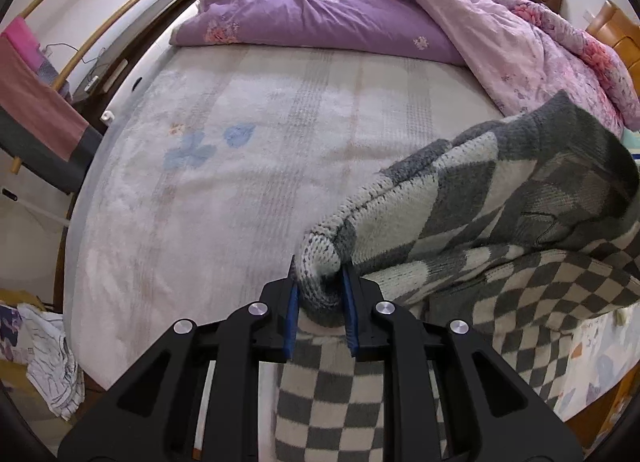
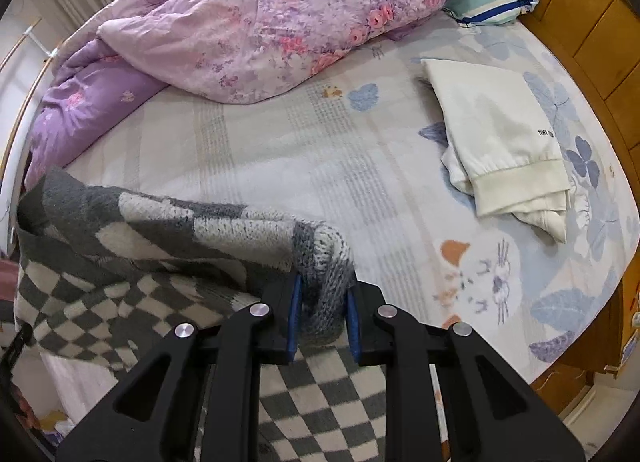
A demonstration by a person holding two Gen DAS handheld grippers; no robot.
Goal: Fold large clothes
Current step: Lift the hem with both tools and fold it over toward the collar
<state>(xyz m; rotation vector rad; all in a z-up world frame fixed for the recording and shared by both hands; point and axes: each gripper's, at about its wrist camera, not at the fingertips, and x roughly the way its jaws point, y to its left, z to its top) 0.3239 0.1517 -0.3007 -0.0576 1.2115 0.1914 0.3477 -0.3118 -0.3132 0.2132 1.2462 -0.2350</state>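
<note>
Two corners of the checkered sweater [image 1: 460,198] are pinched, one in my left claw [image 1: 322,294] and one in my right claw [image 2: 322,302], its long edge slung between them and the rest hanging below, over the bed [image 1: 248,150] ahead.

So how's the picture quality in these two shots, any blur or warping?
Left wrist view: strong fisheye bending, dark corners, grey-and-white checked knit sweater sharp. Right wrist view: same warping, even soft light, folded white garment clear, no glare.
</note>
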